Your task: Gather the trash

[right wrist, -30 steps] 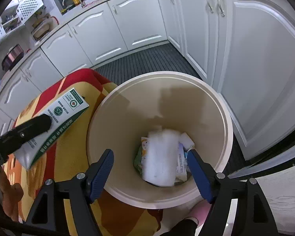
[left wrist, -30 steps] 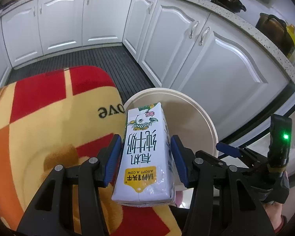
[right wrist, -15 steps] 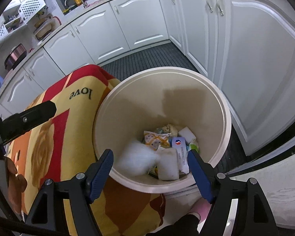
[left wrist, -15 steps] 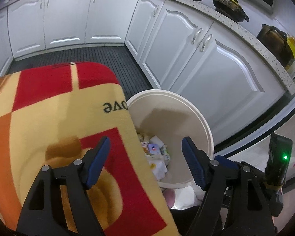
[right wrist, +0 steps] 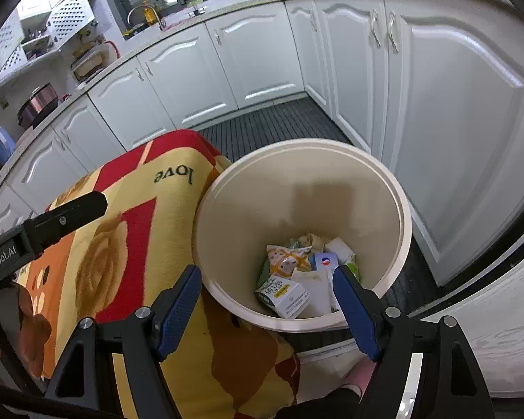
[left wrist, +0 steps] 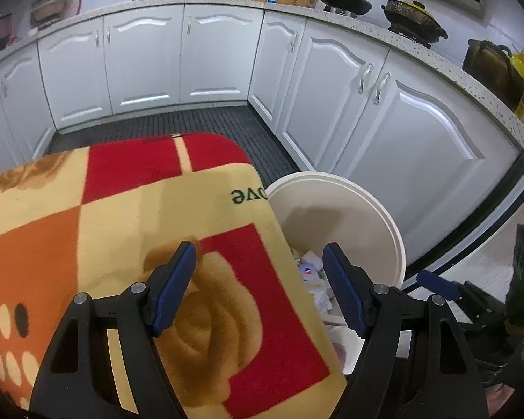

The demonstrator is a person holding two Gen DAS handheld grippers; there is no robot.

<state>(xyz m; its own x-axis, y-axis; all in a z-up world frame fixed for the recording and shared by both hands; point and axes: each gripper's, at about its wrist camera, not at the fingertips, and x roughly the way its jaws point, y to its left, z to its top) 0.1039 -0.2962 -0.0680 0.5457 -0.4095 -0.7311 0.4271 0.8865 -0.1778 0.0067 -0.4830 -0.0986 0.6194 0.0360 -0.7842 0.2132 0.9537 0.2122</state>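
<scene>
A cream round trash bin [right wrist: 398,206] stands on the floor beside the table; it also shows in the left wrist view [left wrist: 384,216]. Inside lie several pieces of trash, among them a white milk carton [right wrist: 286,296] and a patterned packet [right wrist: 288,256]. My left gripper [left wrist: 258,286] is open and empty above the table's edge beside the bin. My right gripper [right wrist: 267,305] is open and empty above the bin's near rim. The left gripper's arm [right wrist: 45,225] shows at the left of the right wrist view.
The table wears a red, yellow and orange cloth [left wrist: 122,216] with "love" on it. White kitchen cabinets [left wrist: 384,111] curve around a dark ribbed floor mat [left wrist: 178,122]. Pots [left wrist: 414,17] sit on the counter.
My left gripper opened and let go of the milk carton, which fell into the bin and now lies among the trash. The left gripper pulled back over the table.
</scene>
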